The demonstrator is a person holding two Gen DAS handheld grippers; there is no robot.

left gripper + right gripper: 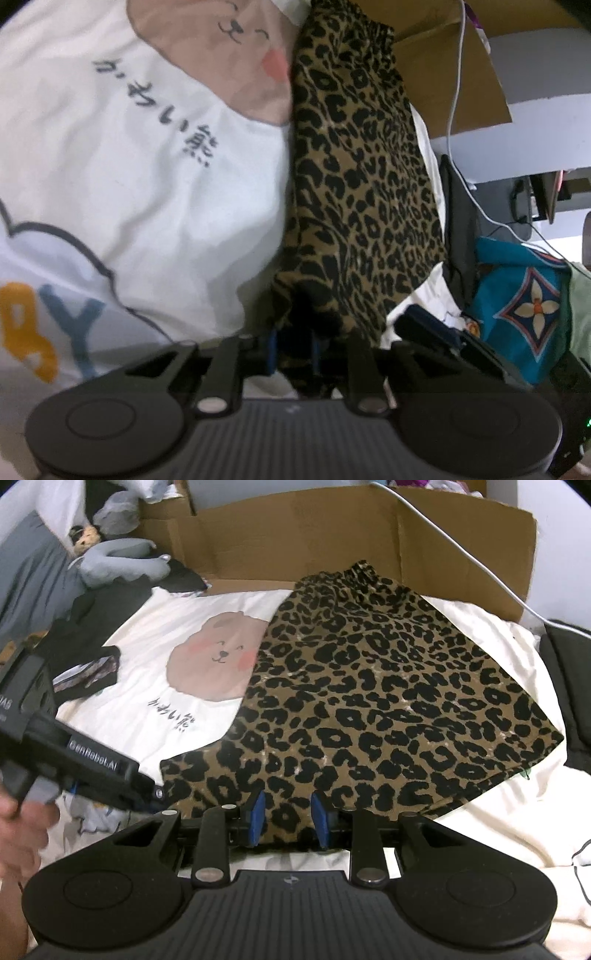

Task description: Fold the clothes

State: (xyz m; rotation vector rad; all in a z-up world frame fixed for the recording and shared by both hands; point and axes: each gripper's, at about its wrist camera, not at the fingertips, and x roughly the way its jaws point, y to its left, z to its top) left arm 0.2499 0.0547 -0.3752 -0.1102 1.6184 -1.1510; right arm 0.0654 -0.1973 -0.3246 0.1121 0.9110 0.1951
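The leopard-print garment (369, 701) lies spread on the white bear-print cloth (177, 635), and both grippers are at its near hem, I think to lift it for a fold. The left gripper (293, 354) pinches the hem, while the right gripper (288, 818) stands partly spread over it. The cardboard box (332, 535) behind is open, its contents not visible

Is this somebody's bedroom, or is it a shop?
Most likely a bedroom at home, not a shop. A leopard-print skirt lies on a white sheet with a cartoon bear, a grey soft toy sits at the back, and an opened cardboard box stands behind.
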